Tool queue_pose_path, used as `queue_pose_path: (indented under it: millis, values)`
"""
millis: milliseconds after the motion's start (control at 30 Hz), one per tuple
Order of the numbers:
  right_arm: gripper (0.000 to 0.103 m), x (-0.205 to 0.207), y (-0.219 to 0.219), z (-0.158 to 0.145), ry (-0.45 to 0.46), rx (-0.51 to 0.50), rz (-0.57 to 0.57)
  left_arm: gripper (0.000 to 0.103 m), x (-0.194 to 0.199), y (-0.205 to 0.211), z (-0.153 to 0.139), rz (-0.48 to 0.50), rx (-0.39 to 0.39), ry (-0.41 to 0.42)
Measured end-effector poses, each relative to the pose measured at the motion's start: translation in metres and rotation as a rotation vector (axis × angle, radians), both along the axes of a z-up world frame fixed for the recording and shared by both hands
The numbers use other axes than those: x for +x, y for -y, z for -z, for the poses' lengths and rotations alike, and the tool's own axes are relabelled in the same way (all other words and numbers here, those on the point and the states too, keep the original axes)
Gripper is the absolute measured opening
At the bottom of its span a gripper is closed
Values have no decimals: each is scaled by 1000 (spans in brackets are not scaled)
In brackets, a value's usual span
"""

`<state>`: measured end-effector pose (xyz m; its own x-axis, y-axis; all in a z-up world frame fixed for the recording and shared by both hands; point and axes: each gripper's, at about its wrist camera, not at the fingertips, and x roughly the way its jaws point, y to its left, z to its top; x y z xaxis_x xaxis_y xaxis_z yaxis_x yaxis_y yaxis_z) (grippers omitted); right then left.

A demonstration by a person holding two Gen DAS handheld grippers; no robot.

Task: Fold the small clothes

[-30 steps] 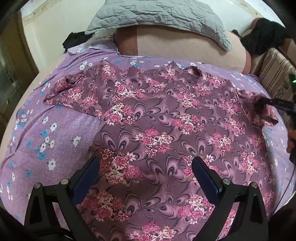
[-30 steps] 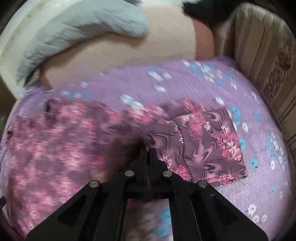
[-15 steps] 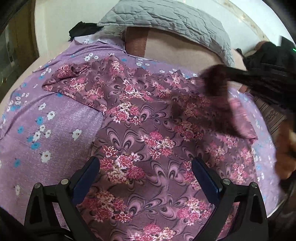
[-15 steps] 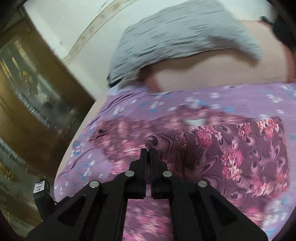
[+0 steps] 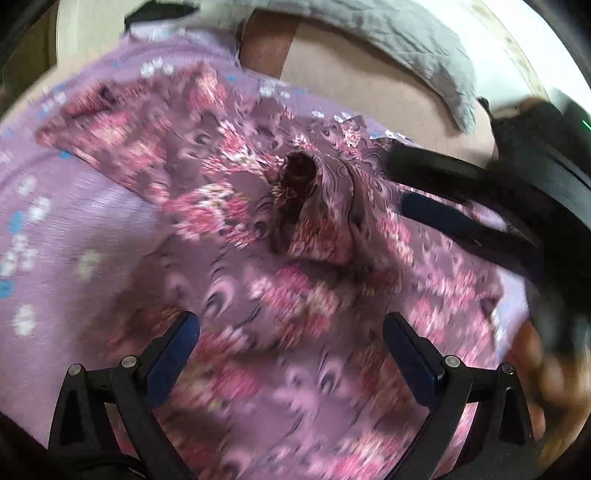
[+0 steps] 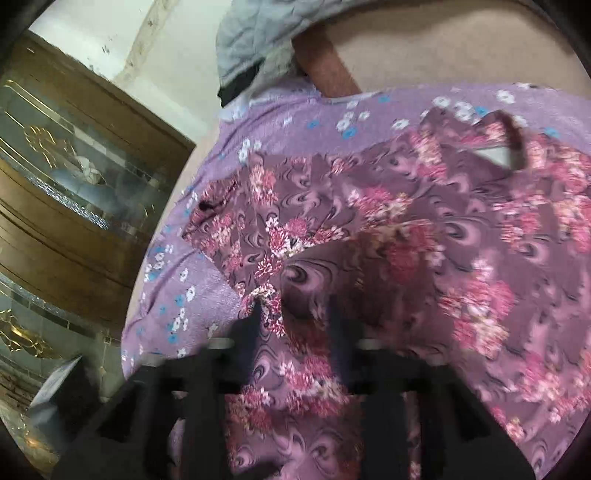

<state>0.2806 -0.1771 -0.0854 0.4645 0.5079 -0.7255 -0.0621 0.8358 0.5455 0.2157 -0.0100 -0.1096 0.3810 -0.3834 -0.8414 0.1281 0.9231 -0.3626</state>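
A mauve floral shirt [image 5: 280, 295] lies spread on a lilac flowered bedsheet [image 5: 55, 236]. Its right sleeve [image 5: 314, 214] is folded inward and lies bunched on the shirt's middle. My left gripper [image 5: 291, 343] is open and empty, low over the shirt's lower part. My right gripper [image 6: 291, 314] is over the folded sleeve with its jaws apart and cloth lying between them; it also shows in the left wrist view [image 5: 443, 192]. The shirt's collar [image 6: 495, 147] and left sleeve [image 6: 225, 218] show in the right wrist view.
A tan bolster [image 5: 369, 85] with a grey quilted pillow [image 5: 406, 33] on it lies at the bed's head. A wooden glass-fronted cabinet [image 6: 74, 206] stands beside the bed's left side. A hand [image 5: 546, 373] holds the right gripper.
My right gripper carried the right sleeve leftward over the shirt's middle, then opened and let it go. The left gripper stayed open and shifted slightly.
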Motion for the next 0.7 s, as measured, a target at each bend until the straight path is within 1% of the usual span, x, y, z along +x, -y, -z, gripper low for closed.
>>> queue_pose_path:
  millis: [100, 167, 233, 267, 300, 333, 367, 400, 433, 500, 567, 600, 633, 700]
  values:
    - [58, -31, 28, -24, 33, -20, 44, 100, 29, 11, 11, 2, -38, -45]
    - [58, -63, 53, -43, 59, -30, 89, 98, 46, 19, 16, 8, -45, -48]
    - [58, -88, 71, -54, 88, -40, 130, 93, 58, 26, 15, 20, -55, -33]
    - [59, -102, 83, -59, 103, -50, 157, 81, 63, 31, 15, 37, -53, -22]
    - [59, -114, 93, -61, 112, -57, 184, 63, 66, 37, 15, 49, -45, -15]
    - [59, -124, 103, -62, 115, -64, 213, 49, 69, 40, 16, 65, -30, -6]
    - [59, -134, 117, -61, 115, -70, 249, 21, 70, 45, 16, 85, -9, -2]
    - [59, -139, 124, -60, 114, -75, 271, 11, 70, 47, 14, 96, 4, 4]
    - [59, -143, 130, -59, 114, -83, 291, 8, 67, 46, 7, 103, 15, 26]
    - [59, -149, 145, -54, 101, -102, 337, 7, 60, 40, -16, 114, 54, 103]
    - [59, -151, 163, -51, 87, -118, 388, 6, 56, 24, -41, 93, 85, 186]
    - [59, -151, 171, -49, 81, -128, 415, 6, 56, 17, -47, 85, 90, 202]
    - [59, -148, 178, -45, 73, -133, 435, 6, 59, 9, -48, 75, 94, 201]
    - [59, -137, 189, -36, 50, -148, 467, 6, 63, -2, -40, 71, 74, 163]
